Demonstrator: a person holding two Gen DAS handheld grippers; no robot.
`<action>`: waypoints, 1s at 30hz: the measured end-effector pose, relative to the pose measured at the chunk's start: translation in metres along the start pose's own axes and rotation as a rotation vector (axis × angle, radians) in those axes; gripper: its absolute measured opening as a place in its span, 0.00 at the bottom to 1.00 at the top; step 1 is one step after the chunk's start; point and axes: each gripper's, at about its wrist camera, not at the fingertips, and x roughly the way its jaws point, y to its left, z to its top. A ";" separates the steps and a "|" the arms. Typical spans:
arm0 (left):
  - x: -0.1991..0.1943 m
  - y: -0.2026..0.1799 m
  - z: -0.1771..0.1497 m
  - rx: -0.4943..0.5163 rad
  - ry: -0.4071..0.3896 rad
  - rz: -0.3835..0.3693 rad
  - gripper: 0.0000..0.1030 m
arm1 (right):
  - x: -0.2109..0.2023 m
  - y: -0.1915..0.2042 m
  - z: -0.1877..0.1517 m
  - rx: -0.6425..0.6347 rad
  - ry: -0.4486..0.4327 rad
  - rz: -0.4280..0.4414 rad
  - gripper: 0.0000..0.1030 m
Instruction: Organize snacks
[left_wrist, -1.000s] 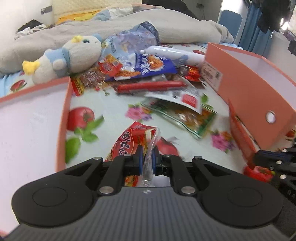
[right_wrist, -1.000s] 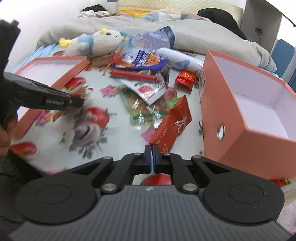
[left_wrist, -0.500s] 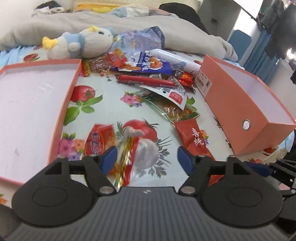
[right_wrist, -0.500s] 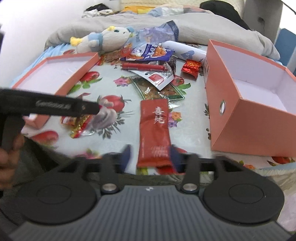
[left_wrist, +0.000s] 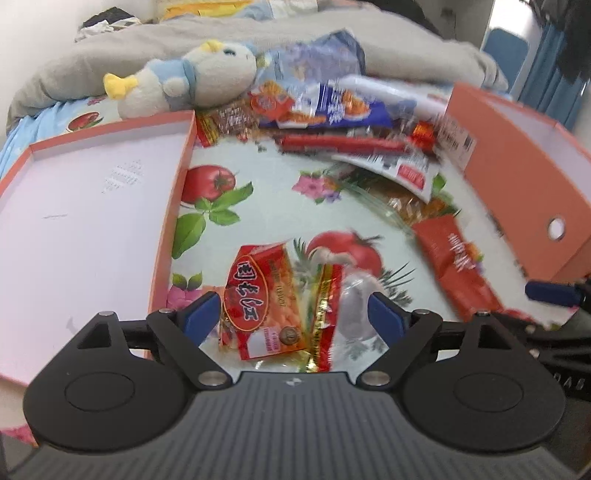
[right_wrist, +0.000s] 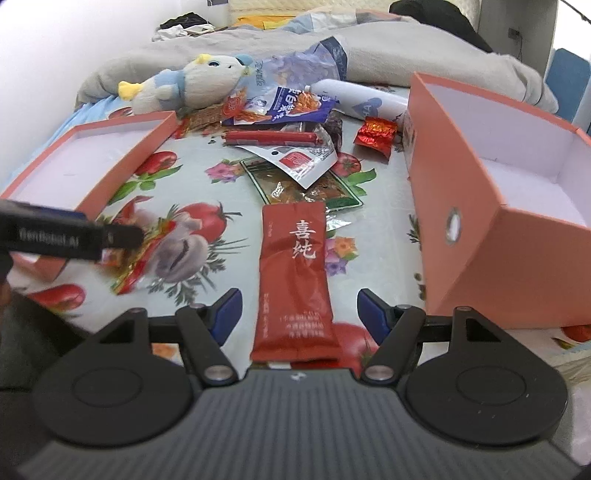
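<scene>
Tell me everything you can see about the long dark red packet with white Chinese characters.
The long dark red packet is a slim, sealed sachet of matte, slightly creased foil-like film, with large white characters in the middle and small white print near its lower end. It lies flat on the flowered cloth, lengthwise between the opening jaws of the right gripper, whose pads do not press it. Its far end overlaps a clear green-edged snack bag. The orange box stands beside it, apart.

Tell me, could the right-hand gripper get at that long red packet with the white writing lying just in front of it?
Probably yes. The long red packet lies flat on the tablecloth directly between the right gripper fingers, whose jaws are opening, nothing on top of it. The orange box stands off to the side, apart.
</scene>
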 end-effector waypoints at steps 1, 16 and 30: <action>0.005 -0.001 0.001 0.014 0.013 0.003 0.89 | 0.005 0.000 0.001 -0.004 0.002 0.003 0.69; 0.044 -0.013 -0.002 0.165 0.063 0.071 1.00 | 0.036 0.001 -0.004 -0.059 0.005 0.023 0.67; 0.041 -0.002 -0.001 0.027 0.051 0.050 0.71 | 0.028 -0.009 -0.004 -0.045 0.018 0.022 0.39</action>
